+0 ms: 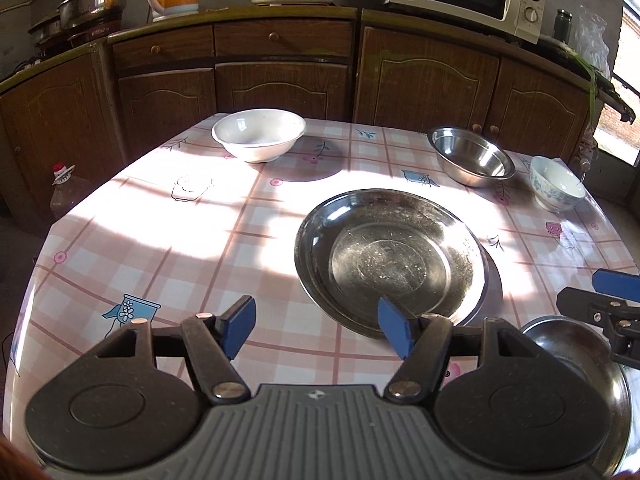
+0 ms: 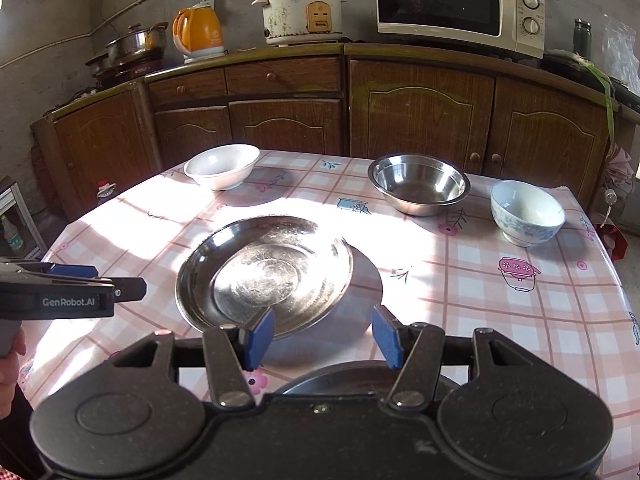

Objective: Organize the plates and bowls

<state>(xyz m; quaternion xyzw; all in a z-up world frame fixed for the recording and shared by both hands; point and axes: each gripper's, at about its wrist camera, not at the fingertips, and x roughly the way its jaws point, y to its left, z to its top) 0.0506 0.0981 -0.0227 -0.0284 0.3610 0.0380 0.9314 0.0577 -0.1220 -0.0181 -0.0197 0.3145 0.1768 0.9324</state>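
A large steel plate point(image 1: 390, 258) point(image 2: 266, 272) lies mid-table. A white bowl point(image 1: 259, 134) point(image 2: 222, 166) sits far left, a steel bowl point(image 1: 470, 156) point(image 2: 418, 184) far right, and a blue-patterned bowl point(image 1: 556, 184) point(image 2: 527, 212) beyond it. A second steel plate point(image 1: 576, 356) point(image 2: 352, 380) lies at the near edge, under my right gripper. My left gripper point(image 1: 316, 330) is open and empty, just short of the large plate's near rim. My right gripper point(image 2: 326, 338) is open and empty above the near plate; it also shows in the left wrist view point(image 1: 612, 300).
The table point(image 1: 160, 220) wears a pink checked cloth. Wooden cabinets point(image 2: 420, 112) stand behind, bearing a microwave point(image 2: 460, 4), rice cooker point(image 2: 302, 10), orange kettle point(image 2: 198, 34) and pots point(image 2: 134, 46). A bottle point(image 1: 66, 192) stands on the floor left.
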